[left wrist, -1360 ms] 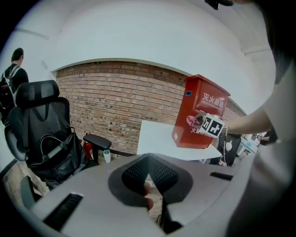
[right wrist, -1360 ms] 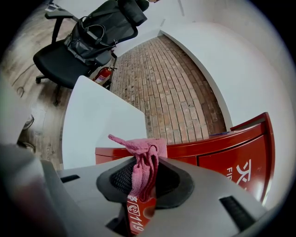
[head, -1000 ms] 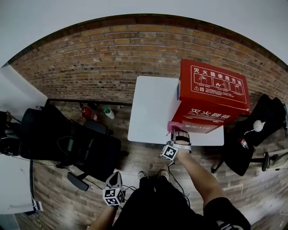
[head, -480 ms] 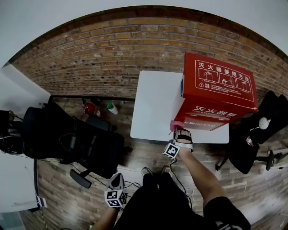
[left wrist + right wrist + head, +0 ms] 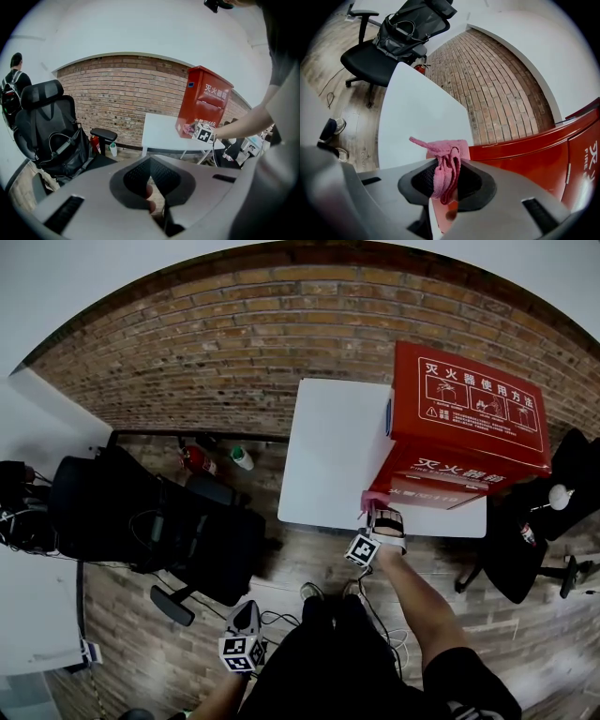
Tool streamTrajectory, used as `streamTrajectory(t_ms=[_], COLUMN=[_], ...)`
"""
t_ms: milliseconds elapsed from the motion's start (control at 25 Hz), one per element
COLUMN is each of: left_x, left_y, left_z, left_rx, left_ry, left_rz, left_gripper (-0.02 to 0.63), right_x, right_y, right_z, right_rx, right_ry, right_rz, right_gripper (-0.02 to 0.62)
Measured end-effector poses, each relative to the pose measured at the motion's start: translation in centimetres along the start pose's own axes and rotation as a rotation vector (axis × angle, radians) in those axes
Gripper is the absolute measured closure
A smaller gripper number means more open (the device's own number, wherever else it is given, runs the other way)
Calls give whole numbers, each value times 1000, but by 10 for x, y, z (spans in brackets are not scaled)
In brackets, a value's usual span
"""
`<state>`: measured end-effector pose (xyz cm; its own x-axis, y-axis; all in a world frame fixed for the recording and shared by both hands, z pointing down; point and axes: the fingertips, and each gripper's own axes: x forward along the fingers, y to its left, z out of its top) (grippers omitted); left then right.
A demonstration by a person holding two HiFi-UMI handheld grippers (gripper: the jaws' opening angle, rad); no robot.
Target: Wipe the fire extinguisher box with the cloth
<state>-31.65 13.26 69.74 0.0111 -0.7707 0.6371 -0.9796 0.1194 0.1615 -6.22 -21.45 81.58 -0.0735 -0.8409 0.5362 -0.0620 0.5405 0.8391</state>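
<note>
The fire extinguisher box (image 5: 464, 427) is red with white lettering and stands upright on the right part of a white table (image 5: 328, 456), in the upper right of the head view. Its back is toward a brick wall (image 5: 281, 334).

The cloth (image 5: 374, 500) is pink. In the head view it sits at the lower left corner of the box front, just above the near table edge. In the right gripper view the cloth (image 5: 445, 159) hangs bunched between the two dark pads, with a loose end pointing to the upper left. It overlaps the red lower edge of the box (image 5: 543, 150).

The right tongs (image 5: 379, 514) are clenched on the cloth. They sit at the centre right of the head view, reached forward on an extended bare forearm.

The left tongs (image 5: 242, 610) sit low in the frame, left of centre, near the person's body and well apart from the table. In the left gripper view the left tongs (image 5: 150, 159) are closed pad to pad, with nothing held between them. That view also shows the box (image 5: 204, 103) and the table (image 5: 161, 133) in the distance at centre right.

A black office chair (image 5: 159, 531) stands on the wooden floor to the left of the table. A small red extinguisher (image 5: 195, 458) and a green-capped bottle (image 5: 241, 457) stand on the floor by the wall, between chair and table.
</note>
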Motion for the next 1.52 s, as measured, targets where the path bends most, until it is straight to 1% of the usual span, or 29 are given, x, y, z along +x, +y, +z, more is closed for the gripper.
streamTrajectory(t_ms=[160, 280, 440, 720, 1040, 1200, 1400, 1520], left_x=[-3, -5, -7, -12, -19, -19, -16, -13], left_y=[3, 4, 6, 12, 18, 19, 16, 13], left_z=[-2, -5, -10, -15, -21, -23, -23, -19], left_rx=[1, 1, -4, -8, -13, -15, -11, -8], left_ry=[8, 15, 25, 31, 44, 47, 46, 35], left_rz=[11, 16, 27, 50, 72, 74, 63, 49], left_gripper=[583, 583, 583, 583, 584, 583, 584, 583], right_x=[5, 9, 18, 33, 46, 48, 44, 32], right_y=[9, 18, 28, 48, 71, 72, 71, 66], right_z=[-1, -1, -3, -6, -11, -9, -10, -9], right_rx=[-14, -3, -21, -39, -7, 15, -2, 50], right_ry=[9, 2, 14, 32, 60, 57, 59, 36], right_rz=[24, 48, 62, 114, 199, 205, 200, 196], right_gripper=[495, 495, 495, 495, 495, 495, 495, 495])
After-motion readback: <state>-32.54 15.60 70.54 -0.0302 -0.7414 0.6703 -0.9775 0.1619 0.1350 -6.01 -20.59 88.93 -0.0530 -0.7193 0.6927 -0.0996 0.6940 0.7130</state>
